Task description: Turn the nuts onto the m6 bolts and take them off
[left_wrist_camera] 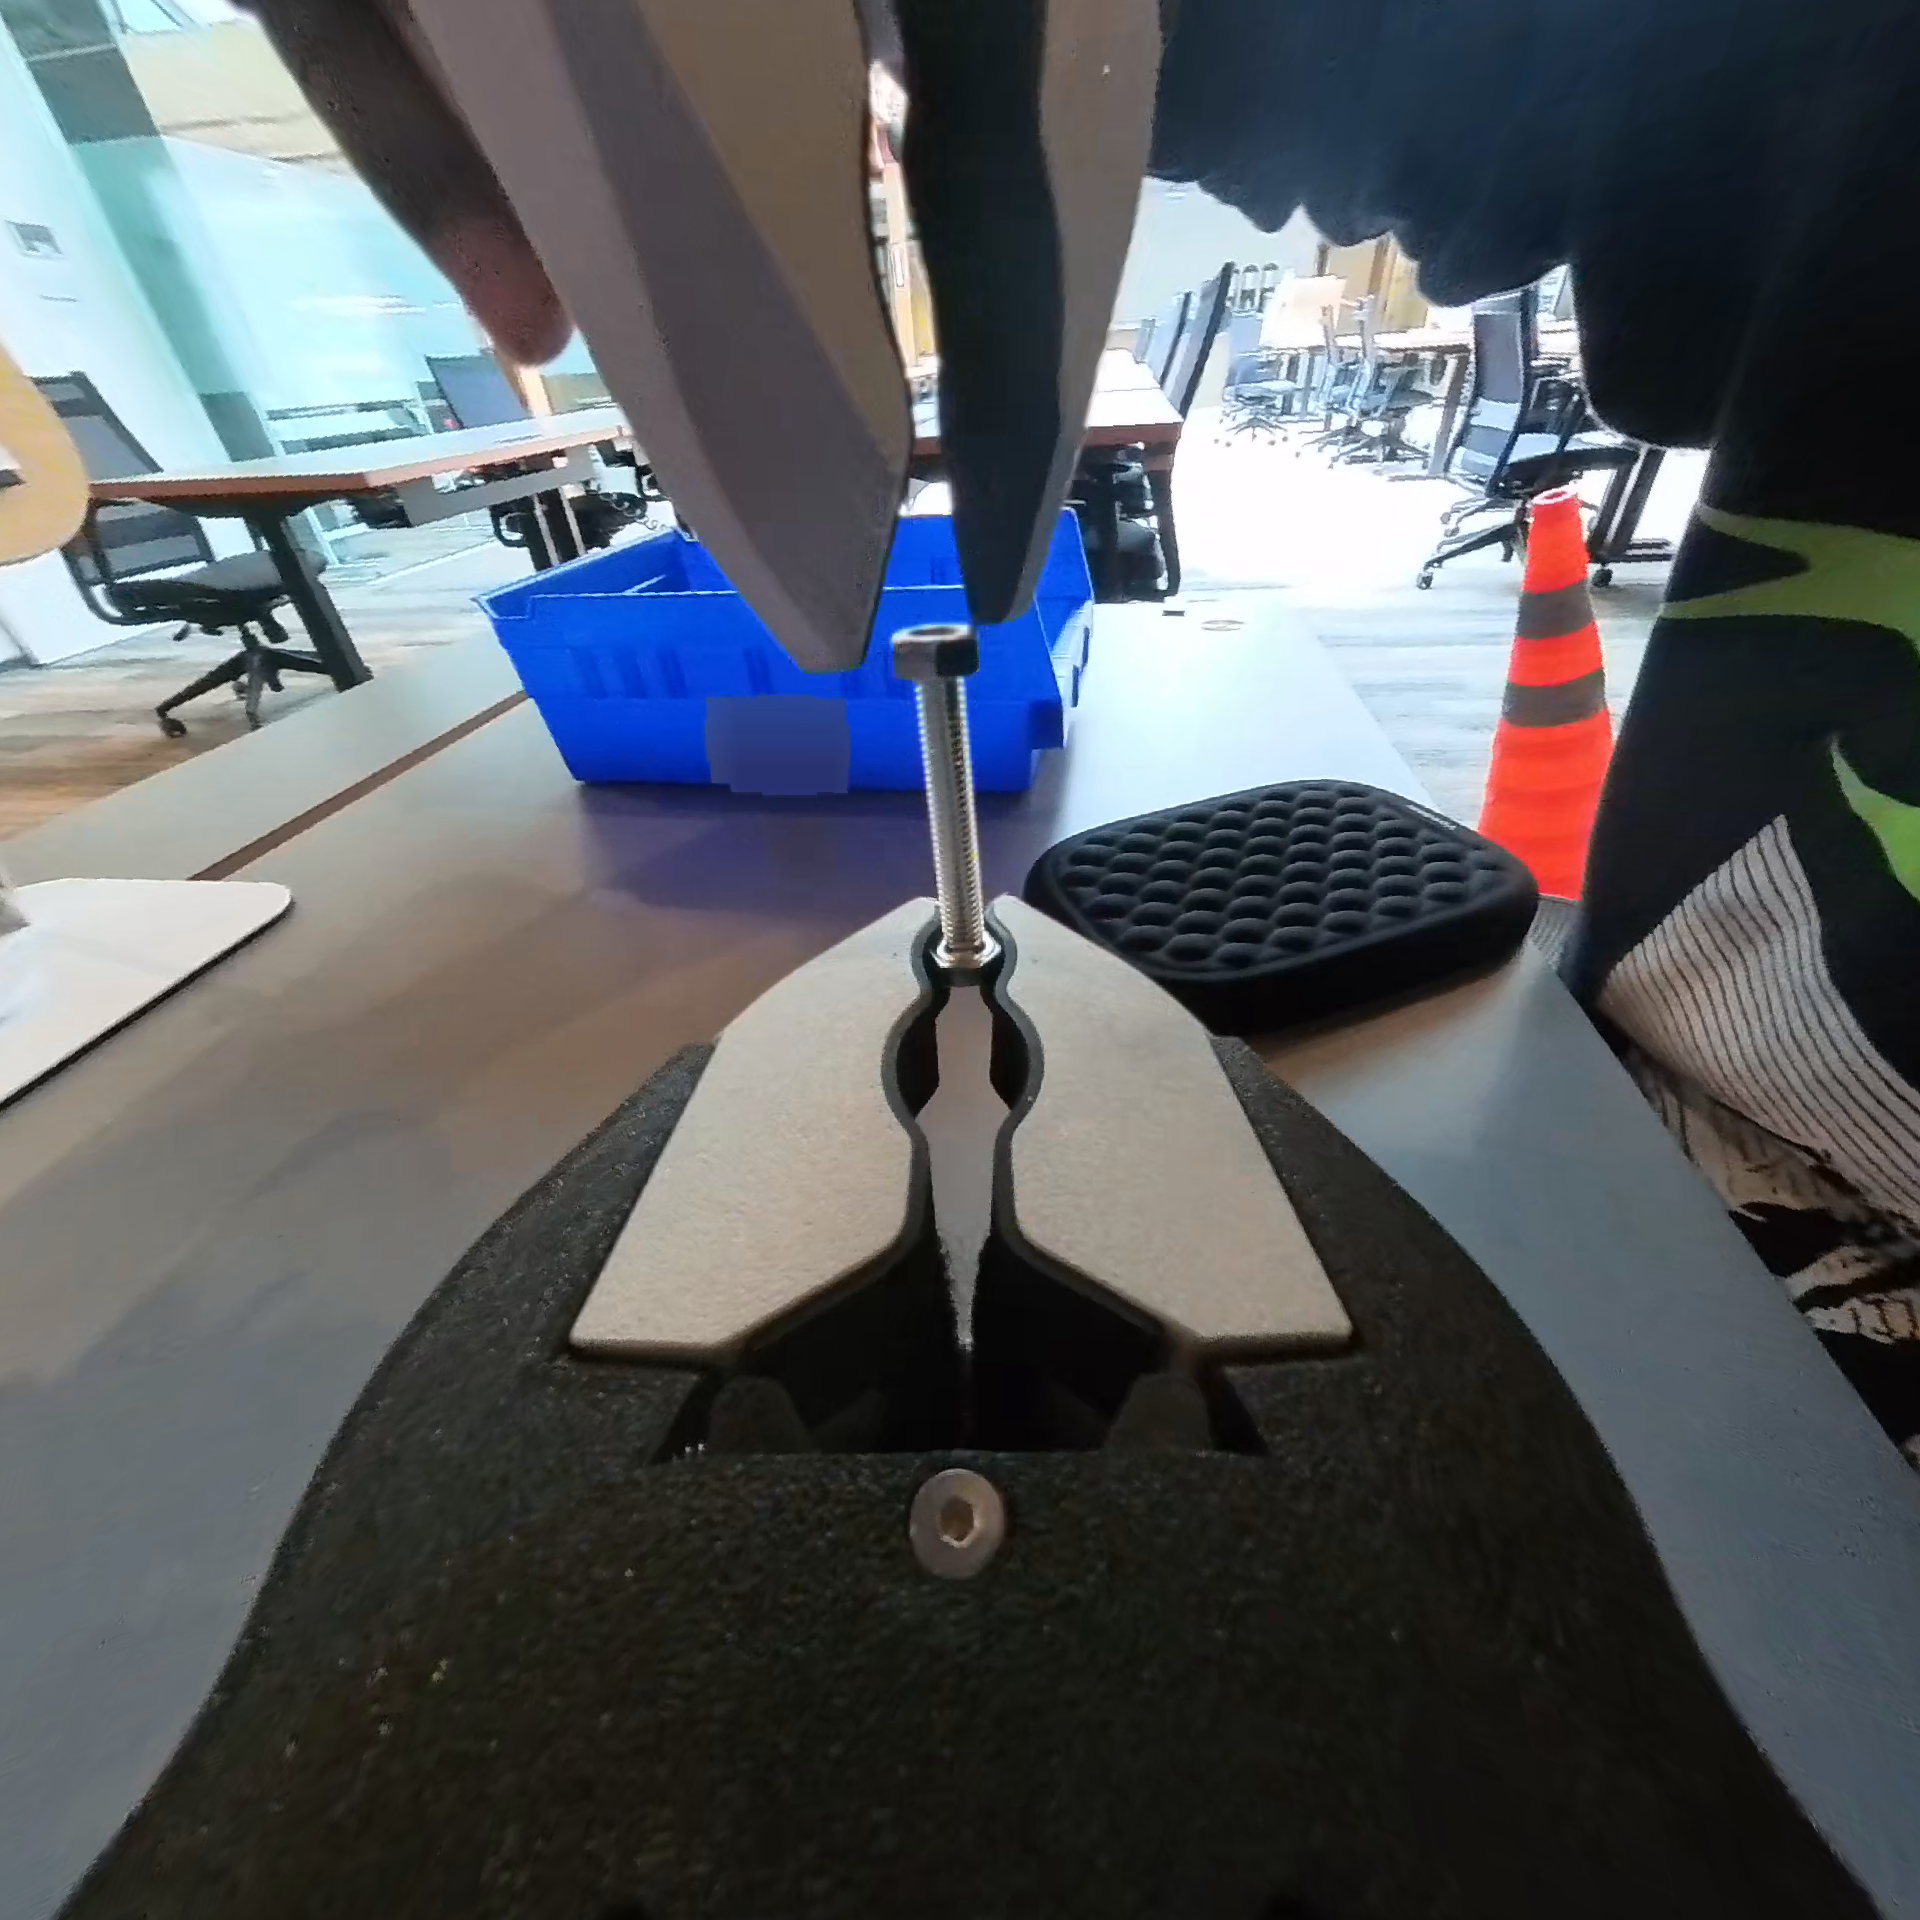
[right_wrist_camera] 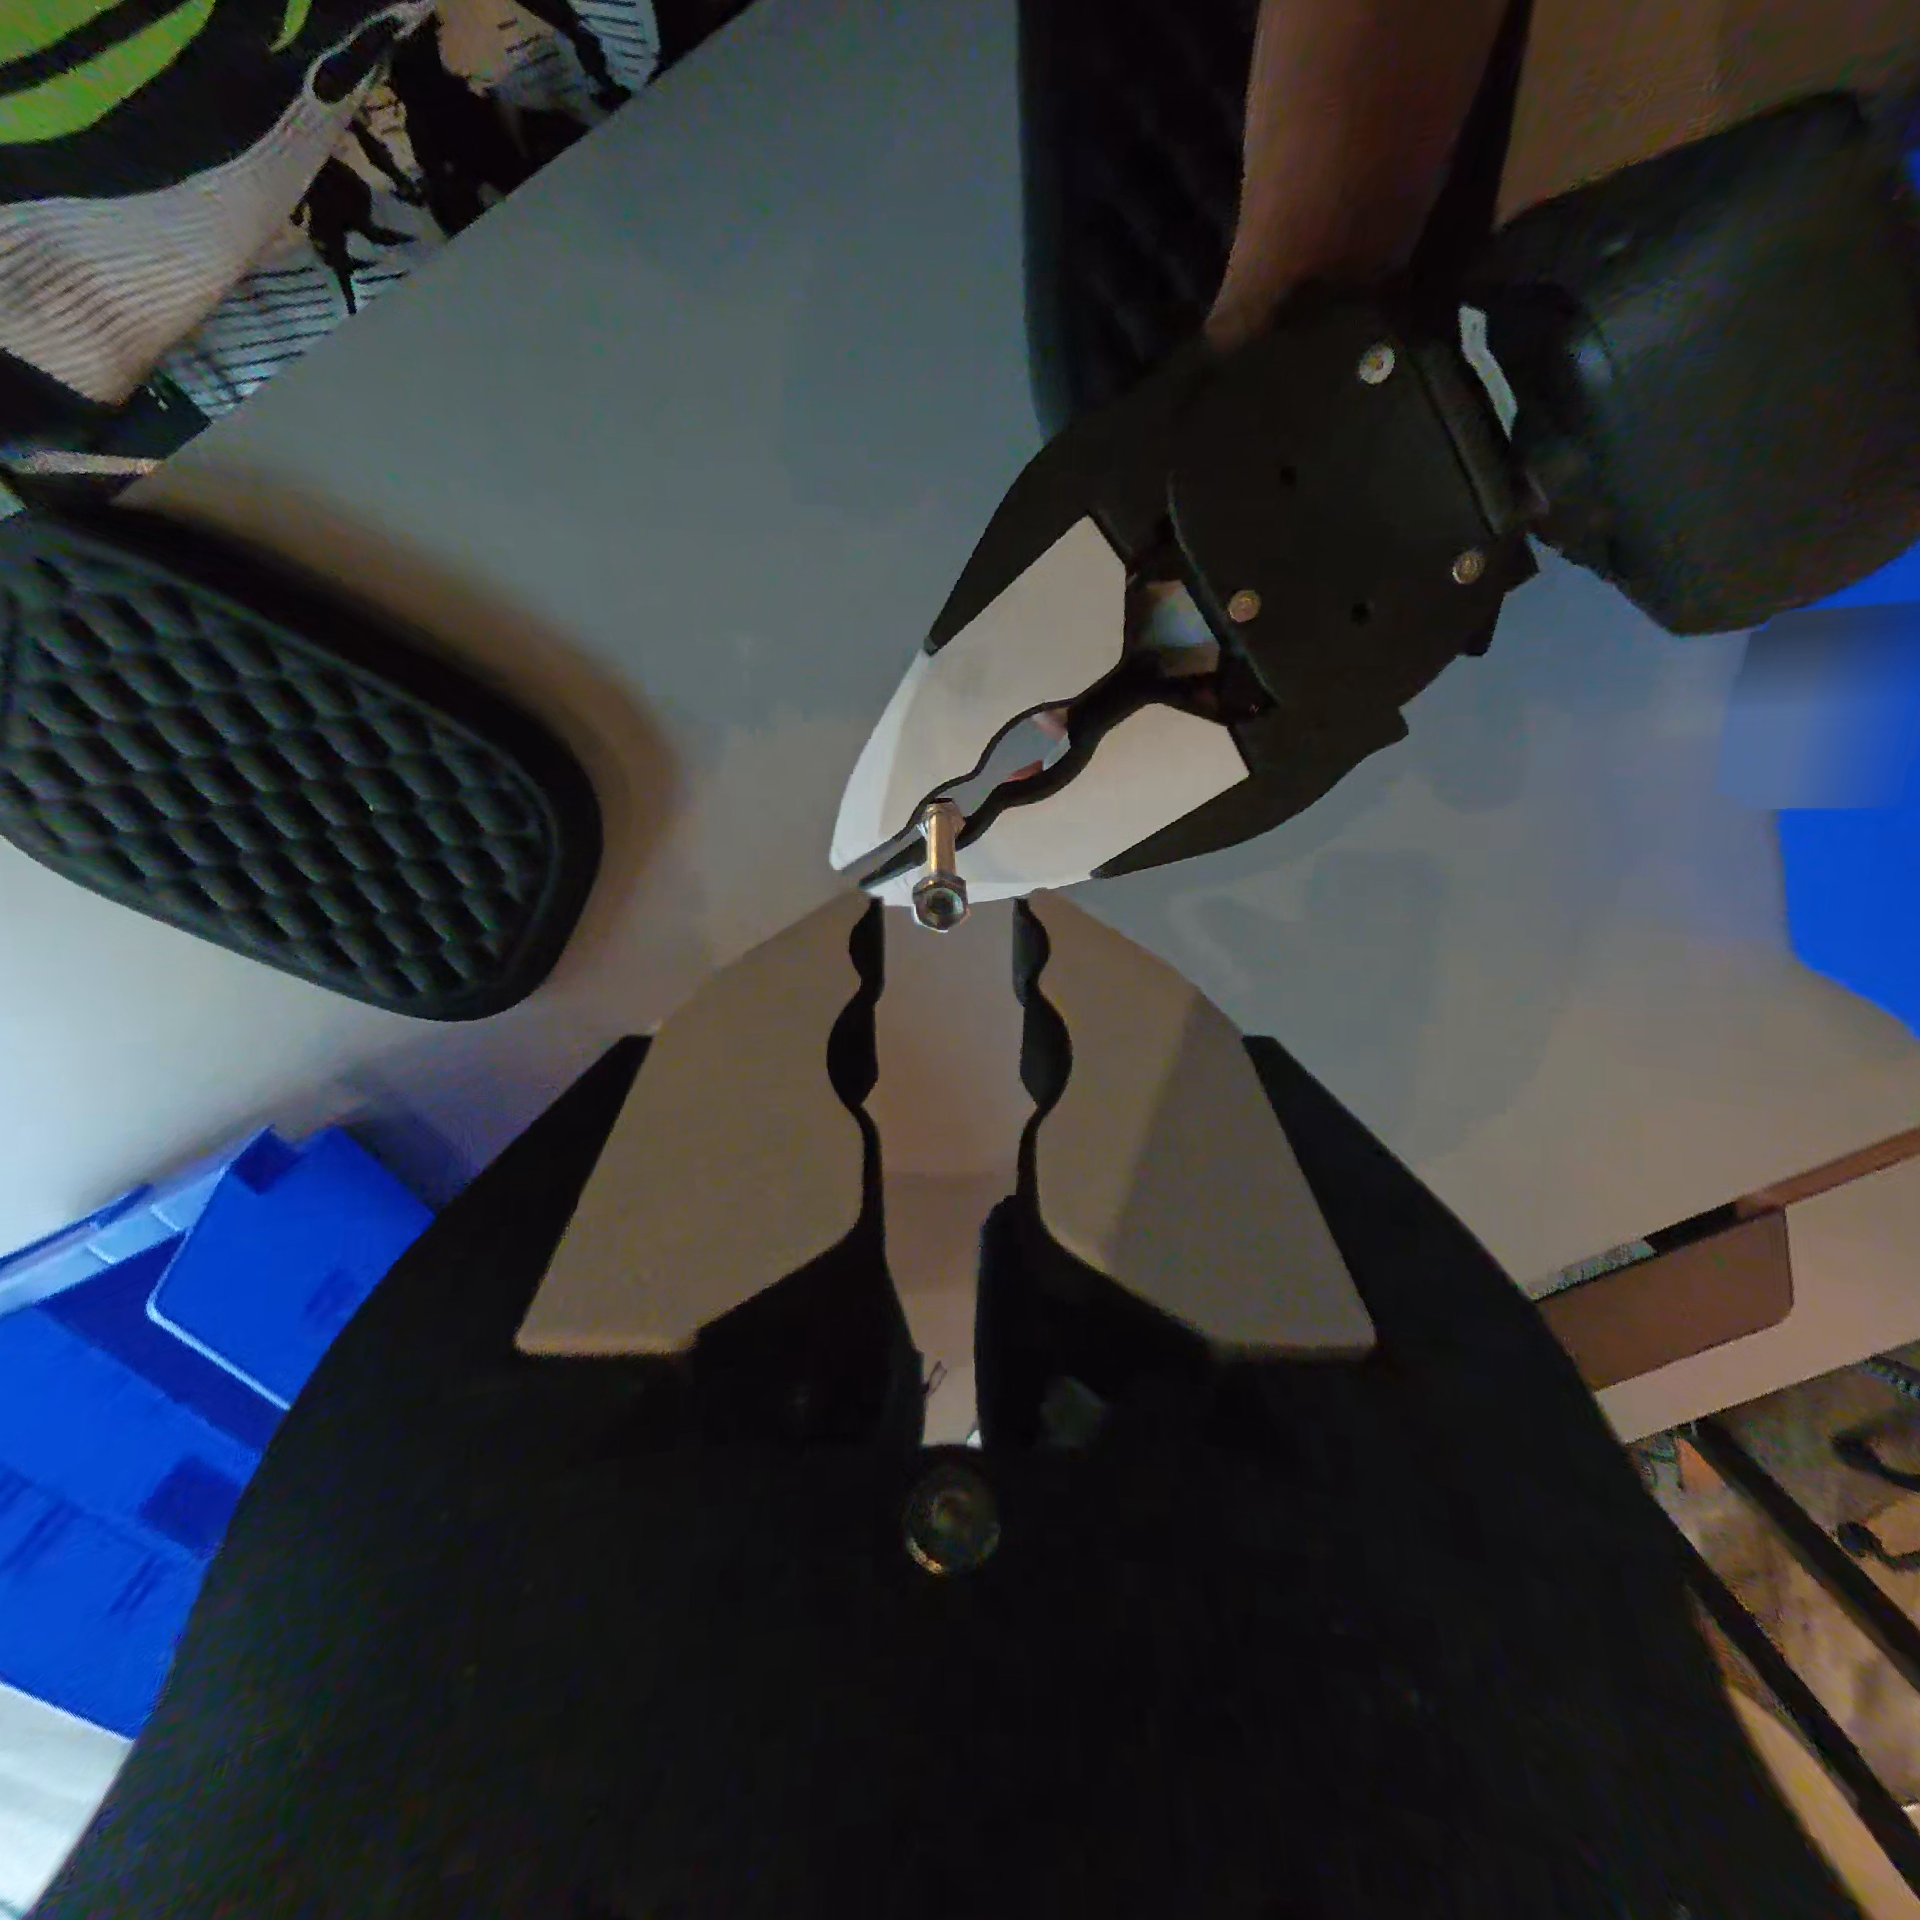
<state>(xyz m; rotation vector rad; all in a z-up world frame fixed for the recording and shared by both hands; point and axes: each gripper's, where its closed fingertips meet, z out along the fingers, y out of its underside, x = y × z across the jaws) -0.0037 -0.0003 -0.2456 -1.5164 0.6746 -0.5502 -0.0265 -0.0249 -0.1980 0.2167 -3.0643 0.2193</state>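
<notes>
Silver steel catches the light: the bolt (left_wrist_camera: 951,821) stands upright, pinched near its lower end between the fingers (left_wrist_camera: 831,1049) of the left gripper (left_wrist_camera: 961,940), which press together on it. In the left wrist view a small collar, perhaps the bolt's head, sits at that pinch. The bolt's long axis runs straight up, above the grey table (left_wrist_camera: 436,997), and a hexagonal nut (left_wrist_camera: 935,655) sits at its top end. The right gripper (right_wrist_camera: 948,914) comes down from directly above the bolt; its fingers (right_wrist_camera: 769,1049) are spread, with the nut between the tips and not pressed by either. The right gripper is thus the one placed to work the nut. The threaded shank looks bright and clean. Behind the bolt stands a blue bin (left_wrist_camera: 623,665); to the bolt's right lies a black honeycomb pad (left_wrist_camera: 1278,894).
</notes>
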